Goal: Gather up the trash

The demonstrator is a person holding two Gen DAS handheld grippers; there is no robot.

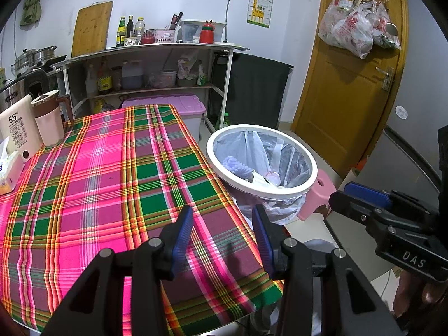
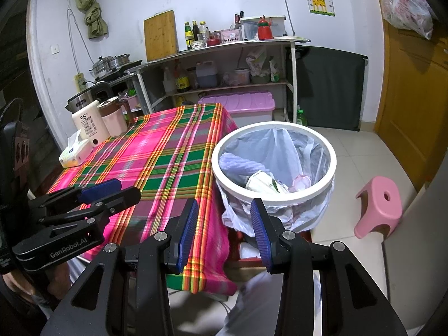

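Note:
A white trash bin (image 1: 215, 165) (image 2: 280, 198) lined with a clear bag stands beside the right edge of the table. It holds a purple ridged item (image 2: 238, 163), a crumpled white carton (image 2: 260, 183) and a pink lid (image 2: 301, 180). My left gripper (image 1: 222, 238) is open and empty, above the near right corner of the plaid tablecloth (image 1: 98, 173) (image 2: 156, 156). My right gripper (image 2: 224, 232) is open and empty, just in front of the bin. Each gripper shows in the other's view: the right one (image 1: 364, 198), the left one (image 2: 103, 193).
At the table's far left stand a white dispenser (image 1: 16, 126) (image 2: 88, 126), a pink jug (image 1: 49, 120) (image 2: 113, 119) and a tissue box (image 1: 7, 172) (image 2: 74, 154). A pink stool (image 2: 379, 207) (image 1: 316, 193) sits right of the bin. A shelf unit (image 2: 224, 64) and wooden door (image 1: 350, 78) lie beyond.

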